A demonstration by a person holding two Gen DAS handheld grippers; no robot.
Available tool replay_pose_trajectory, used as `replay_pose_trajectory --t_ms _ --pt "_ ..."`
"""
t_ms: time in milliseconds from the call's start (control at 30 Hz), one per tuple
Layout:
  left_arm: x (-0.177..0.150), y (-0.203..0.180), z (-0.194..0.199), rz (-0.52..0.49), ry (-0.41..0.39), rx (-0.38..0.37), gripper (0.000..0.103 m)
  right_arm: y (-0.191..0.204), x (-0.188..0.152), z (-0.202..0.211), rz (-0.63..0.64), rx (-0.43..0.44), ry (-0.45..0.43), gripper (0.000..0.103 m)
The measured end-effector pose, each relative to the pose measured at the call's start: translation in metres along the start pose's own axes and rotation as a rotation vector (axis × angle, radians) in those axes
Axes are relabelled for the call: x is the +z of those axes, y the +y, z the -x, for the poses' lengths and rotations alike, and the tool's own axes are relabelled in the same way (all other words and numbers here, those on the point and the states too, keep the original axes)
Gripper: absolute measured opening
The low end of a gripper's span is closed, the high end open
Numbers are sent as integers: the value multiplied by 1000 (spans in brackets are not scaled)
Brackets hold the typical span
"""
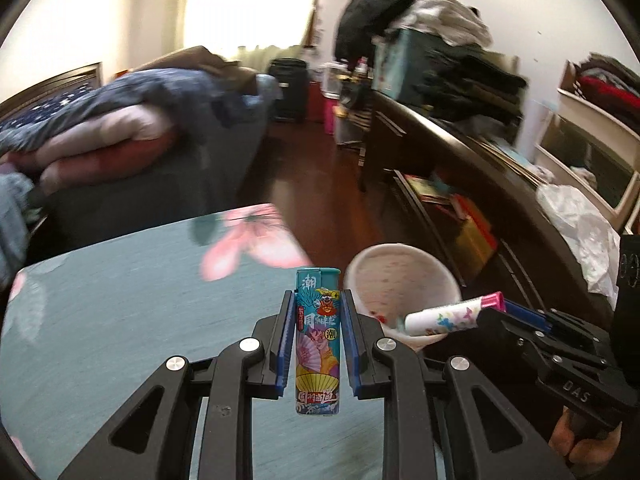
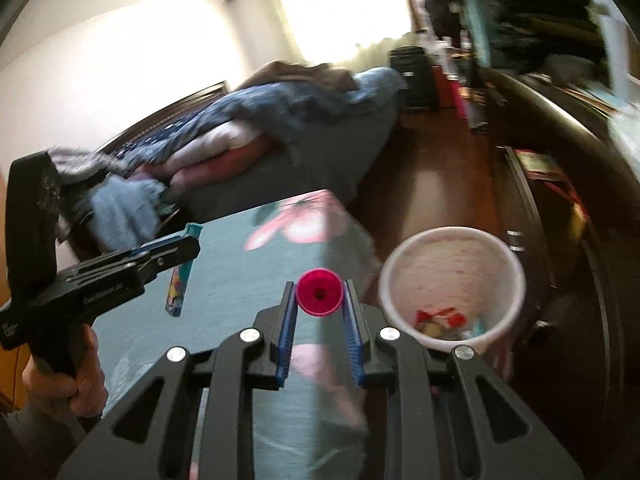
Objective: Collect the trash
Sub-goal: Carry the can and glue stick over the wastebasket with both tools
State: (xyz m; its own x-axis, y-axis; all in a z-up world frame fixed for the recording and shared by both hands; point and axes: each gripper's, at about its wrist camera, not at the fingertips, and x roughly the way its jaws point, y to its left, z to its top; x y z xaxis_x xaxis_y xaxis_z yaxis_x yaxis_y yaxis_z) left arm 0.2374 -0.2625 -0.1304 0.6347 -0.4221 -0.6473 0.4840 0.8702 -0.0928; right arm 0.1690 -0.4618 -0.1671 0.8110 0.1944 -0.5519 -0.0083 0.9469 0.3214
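Observation:
My left gripper [image 1: 318, 296] is shut on a teal lighter [image 1: 318, 344] with a colourful fan print, held upright between the blue pads. The lighter [image 2: 179, 292] hangs from the left gripper [image 2: 192, 240] at the left of the right wrist view. My right gripper [image 2: 319, 285] is shut on a white tube with a pink cap [image 2: 319, 296], seen end-on. In the left wrist view the right gripper [image 1: 498, 312] holds that tube [image 1: 440, 316] over the near rim of a white waste bin [image 1: 400, 276]. The bin [image 2: 452, 264] stands on the floor and has some wrappers at its bottom.
Both grippers are above a table with a teal cloth with pink flowers [image 1: 120, 300]. Beyond it lies a bed piled with bedding [image 1: 120, 128]. A dark dresser [image 1: 480, 184] loaded with clothes runs along the right, with a white plastic bag [image 1: 580, 232] on it. Brown wooden floor [image 1: 320, 176] lies between them.

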Motion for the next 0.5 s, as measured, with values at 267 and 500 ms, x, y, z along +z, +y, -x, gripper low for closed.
replay_pose_trajectory --t_ms 267,500 --pt "14 -59 -52 -71 37 -79 22 -57 -1 0 -79 -142 -46 24" --pt "24 -83 -92 -90 62 -131 22 -89 2 -17 -132 -186 -57 24"
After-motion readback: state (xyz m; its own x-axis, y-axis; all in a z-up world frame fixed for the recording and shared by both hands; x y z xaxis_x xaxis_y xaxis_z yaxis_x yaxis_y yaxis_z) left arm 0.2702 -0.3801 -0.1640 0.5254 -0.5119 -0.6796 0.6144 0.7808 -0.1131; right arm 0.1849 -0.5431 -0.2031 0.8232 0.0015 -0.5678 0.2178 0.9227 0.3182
